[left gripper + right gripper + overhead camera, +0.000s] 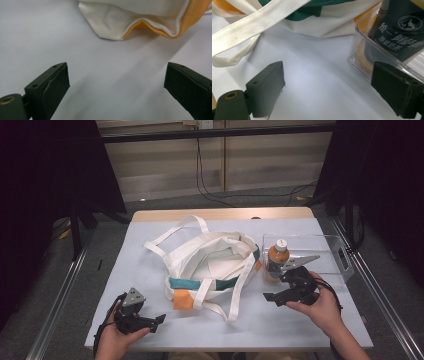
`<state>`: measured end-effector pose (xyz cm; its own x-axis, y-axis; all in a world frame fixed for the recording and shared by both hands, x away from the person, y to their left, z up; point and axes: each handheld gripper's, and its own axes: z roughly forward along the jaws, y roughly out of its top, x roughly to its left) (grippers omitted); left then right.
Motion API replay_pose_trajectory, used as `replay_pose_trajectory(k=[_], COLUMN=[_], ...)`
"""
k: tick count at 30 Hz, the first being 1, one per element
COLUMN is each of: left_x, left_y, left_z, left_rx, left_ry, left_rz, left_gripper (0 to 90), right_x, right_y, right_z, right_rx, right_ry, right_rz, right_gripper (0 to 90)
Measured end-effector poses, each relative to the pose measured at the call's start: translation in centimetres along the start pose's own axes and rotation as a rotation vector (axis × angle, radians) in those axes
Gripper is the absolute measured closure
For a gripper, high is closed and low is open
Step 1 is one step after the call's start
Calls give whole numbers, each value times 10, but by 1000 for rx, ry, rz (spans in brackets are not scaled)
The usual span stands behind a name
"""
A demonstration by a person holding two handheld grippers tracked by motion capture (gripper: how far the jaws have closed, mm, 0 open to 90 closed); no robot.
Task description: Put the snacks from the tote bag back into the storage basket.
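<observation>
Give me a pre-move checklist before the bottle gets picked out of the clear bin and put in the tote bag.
1. Right claw open with nothing between its jaws: ok.
2. Left claw open, bare table between its jaws: ok.
3. Bottle upright in the clear bin: ok.
4. Bottle cap on: ok, a white cap shows in the high view.
5. Tote bag mouth open to take the bottle: ok, it gapes upward.
6. Bag straps away from the mouth: not ok, one strap lies across the opening.
</observation>
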<state>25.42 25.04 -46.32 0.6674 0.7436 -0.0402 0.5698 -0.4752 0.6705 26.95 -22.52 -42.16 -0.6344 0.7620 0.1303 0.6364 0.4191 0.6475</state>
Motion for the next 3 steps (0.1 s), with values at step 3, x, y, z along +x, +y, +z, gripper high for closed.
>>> replay_pose_trajectory(k=[3], left_x=[0], left_y=[0], left_z=[0], left_rx=[-1], left_ry=[1], left_rz=[7], left_gripper=[58], right_x=[1], right_y=[1], right_z=[0], right_rx=[-5], right_ry=[-3], right_rz=[-8], right_gripper=[115])
